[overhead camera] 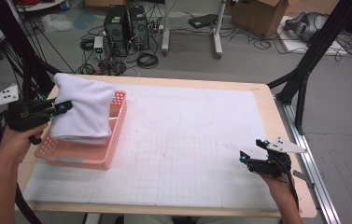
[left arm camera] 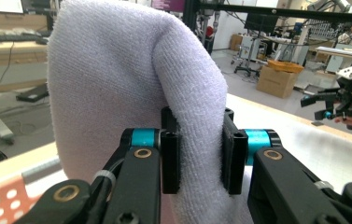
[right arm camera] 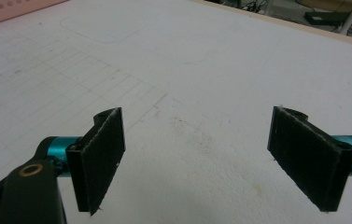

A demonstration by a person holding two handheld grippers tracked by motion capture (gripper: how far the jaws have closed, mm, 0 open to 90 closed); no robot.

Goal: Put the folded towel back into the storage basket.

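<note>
Left gripper: pinches white towel above pink basket, likely for unloading | right gripper: fingers wide, idle over table.

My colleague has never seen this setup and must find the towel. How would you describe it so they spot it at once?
Start at the wooden table with the white gridded mat, then go to the pink perforated basket at its left edge. The towel is the folded white terry cloth above that basket, pinched by the left gripper. It is the scene's one soft thing.

Towel nubby white terry cloth; basket perforated pink plastic.
</note>
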